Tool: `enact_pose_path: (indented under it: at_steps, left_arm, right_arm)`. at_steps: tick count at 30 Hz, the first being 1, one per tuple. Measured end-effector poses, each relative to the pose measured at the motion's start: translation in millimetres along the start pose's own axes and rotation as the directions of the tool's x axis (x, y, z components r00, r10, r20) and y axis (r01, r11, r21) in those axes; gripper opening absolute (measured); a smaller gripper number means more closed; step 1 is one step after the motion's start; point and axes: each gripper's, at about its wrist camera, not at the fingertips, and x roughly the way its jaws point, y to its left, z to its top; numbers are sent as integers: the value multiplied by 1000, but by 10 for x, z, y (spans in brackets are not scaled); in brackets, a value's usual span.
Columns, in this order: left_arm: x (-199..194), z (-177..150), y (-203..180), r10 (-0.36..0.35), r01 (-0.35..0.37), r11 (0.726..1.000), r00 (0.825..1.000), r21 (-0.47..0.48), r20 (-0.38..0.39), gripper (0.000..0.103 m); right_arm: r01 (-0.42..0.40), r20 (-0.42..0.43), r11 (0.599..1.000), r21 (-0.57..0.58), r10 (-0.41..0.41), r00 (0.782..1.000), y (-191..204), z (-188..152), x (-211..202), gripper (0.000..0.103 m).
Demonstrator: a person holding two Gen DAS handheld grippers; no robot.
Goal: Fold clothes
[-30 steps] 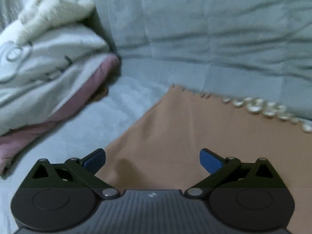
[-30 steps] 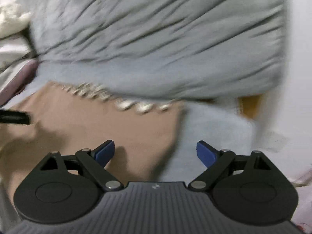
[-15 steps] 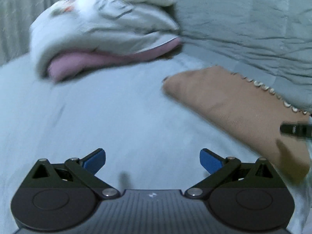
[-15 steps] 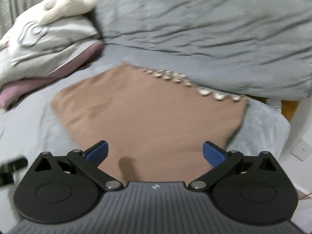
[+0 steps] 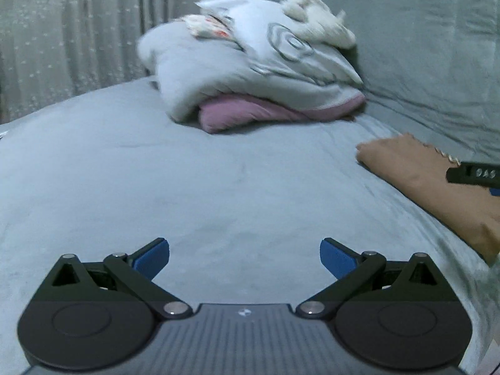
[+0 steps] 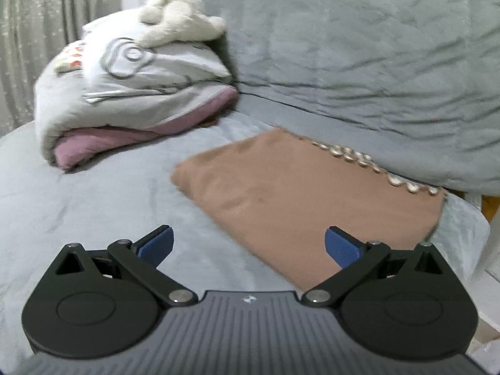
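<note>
While the folded brown garment (image 6: 300, 200) lay flat on the grey bed (image 6: 103, 206), its beaded edge against the grey quilt (image 6: 368, 62), you held both grippers above the bedding. Your right gripper (image 6: 248, 243) had just opened wide and gripped nothing; your left gripper (image 5: 243, 256), over bare sheet, gaped empty too. Behind sat a pile of pale and pink clothes (image 5: 250, 84).

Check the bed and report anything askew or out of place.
Nothing stands out. The folded brown garment with pearly trim lies flat on the grey bedsheet, and the grey and pink stack of folded bedding sits upright beside it.
</note>
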Motion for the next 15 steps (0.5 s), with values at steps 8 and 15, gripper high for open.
enact_pose_path:
  at_steps: [8, 15]
  left_arm:
    - [-625, -123, 742, 121, -121, 993, 992, -4, 38, 102]
    - [-789, -329, 1522, 197, -196, 976, 980, -92, 3, 102]
  right_arm:
    - [-36, -26, 994, -106, 33, 999, 488, -23, 61, 103]
    - [-32, -60, 974, -223, 19, 998, 920, -120, 103, 103]
